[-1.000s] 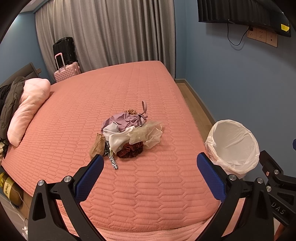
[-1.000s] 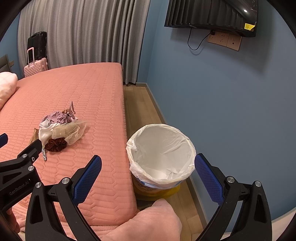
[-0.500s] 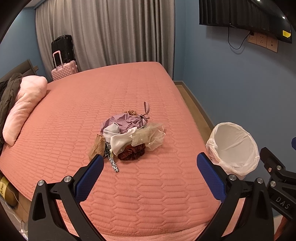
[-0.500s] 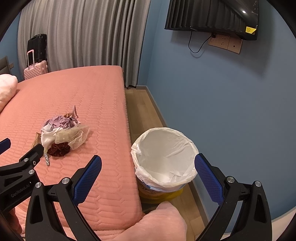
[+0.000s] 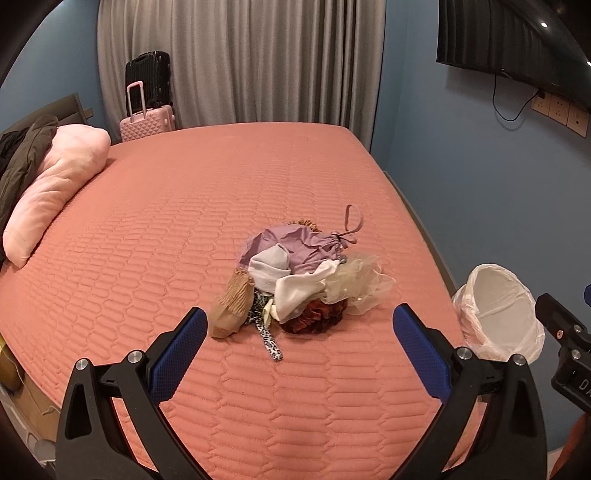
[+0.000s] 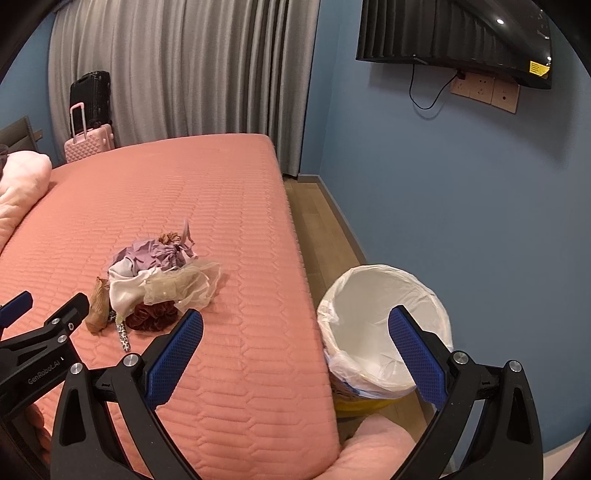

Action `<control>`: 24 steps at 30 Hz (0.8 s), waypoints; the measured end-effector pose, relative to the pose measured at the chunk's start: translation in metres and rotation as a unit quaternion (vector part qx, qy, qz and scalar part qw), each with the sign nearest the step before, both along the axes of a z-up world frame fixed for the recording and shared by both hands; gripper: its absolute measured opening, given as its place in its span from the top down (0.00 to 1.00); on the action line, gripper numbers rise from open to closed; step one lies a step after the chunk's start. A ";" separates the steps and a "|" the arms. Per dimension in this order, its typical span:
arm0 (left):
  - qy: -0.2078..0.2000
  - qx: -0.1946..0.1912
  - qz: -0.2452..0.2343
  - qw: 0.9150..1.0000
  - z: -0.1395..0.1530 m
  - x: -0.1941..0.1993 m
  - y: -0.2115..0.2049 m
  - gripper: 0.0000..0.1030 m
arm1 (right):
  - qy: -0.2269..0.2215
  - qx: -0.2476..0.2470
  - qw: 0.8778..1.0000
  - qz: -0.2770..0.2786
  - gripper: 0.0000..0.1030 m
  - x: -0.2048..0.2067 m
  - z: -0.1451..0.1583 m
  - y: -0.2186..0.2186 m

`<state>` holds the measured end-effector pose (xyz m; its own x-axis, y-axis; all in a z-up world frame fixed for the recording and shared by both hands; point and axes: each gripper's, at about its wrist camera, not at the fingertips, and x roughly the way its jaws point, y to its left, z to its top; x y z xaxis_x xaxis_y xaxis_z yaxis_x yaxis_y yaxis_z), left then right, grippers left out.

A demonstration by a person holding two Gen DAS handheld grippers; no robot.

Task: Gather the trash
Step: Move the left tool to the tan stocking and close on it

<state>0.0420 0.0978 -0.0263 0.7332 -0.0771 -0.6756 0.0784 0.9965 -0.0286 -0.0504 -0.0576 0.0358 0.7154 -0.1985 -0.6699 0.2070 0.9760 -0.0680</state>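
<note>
A heap of trash (image 5: 295,284) lies on the salmon bed (image 5: 184,229): purple cloth, white and beige fabric, a dark red scrunchie, a tan piece and a leopard-print strip. It also shows in the right wrist view (image 6: 155,288). My left gripper (image 5: 299,354) is open and empty, just short of the heap. My right gripper (image 6: 295,354) is open and empty, over the bed's right edge, near the trash bin (image 6: 384,328) with a white liner. The bin also shows in the left wrist view (image 5: 498,314).
A pink pillow (image 5: 55,184) and a dark jacket (image 5: 18,170) lie at the bed's left end. A pink suitcase (image 5: 147,118) and a black one stand by the grey curtain. A TV (image 6: 454,33) hangs on the blue wall. A wooden floor strip (image 6: 321,229) runs between bed and wall.
Both grippers have moved forward, toward the heap and the bin, which look larger and closer now. The jaws have stayed open. Nothing was picked up.
</note>
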 end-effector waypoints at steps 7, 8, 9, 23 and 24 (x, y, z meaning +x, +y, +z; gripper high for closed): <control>0.020 0.020 0.012 1.000 -0.035 0.030 0.045 0.07 | 0.008 0.015 0.999 0.045 0.06 0.034 -0.024 0.044; 0.022 0.022 0.013 0.999 -0.040 0.036 0.051 0.07 | 0.010 0.016 0.999 0.051 0.06 0.040 -0.028 0.051; 0.025 0.024 0.016 0.999 -0.045 0.041 0.055 0.07 | 0.012 0.018 0.998 0.057 0.06 0.045 -0.032 0.058; 0.108 -0.066 -0.033 0.991 -0.106 0.096 0.087 0.39 | 0.049 0.063 0.989 0.128 0.19 0.124 -0.078 0.130; 0.116 -0.073 -0.034 0.990 -0.110 0.097 0.088 0.42 | 0.054 0.067 0.987 0.133 0.20 0.130 -0.083 0.136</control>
<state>0.1395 0.1860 -0.1367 0.5499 -0.2296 -0.8031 0.1201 0.9732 -0.1961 0.0792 0.0786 -0.0473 0.6527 0.0827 -0.7531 -0.0592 0.9965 0.0582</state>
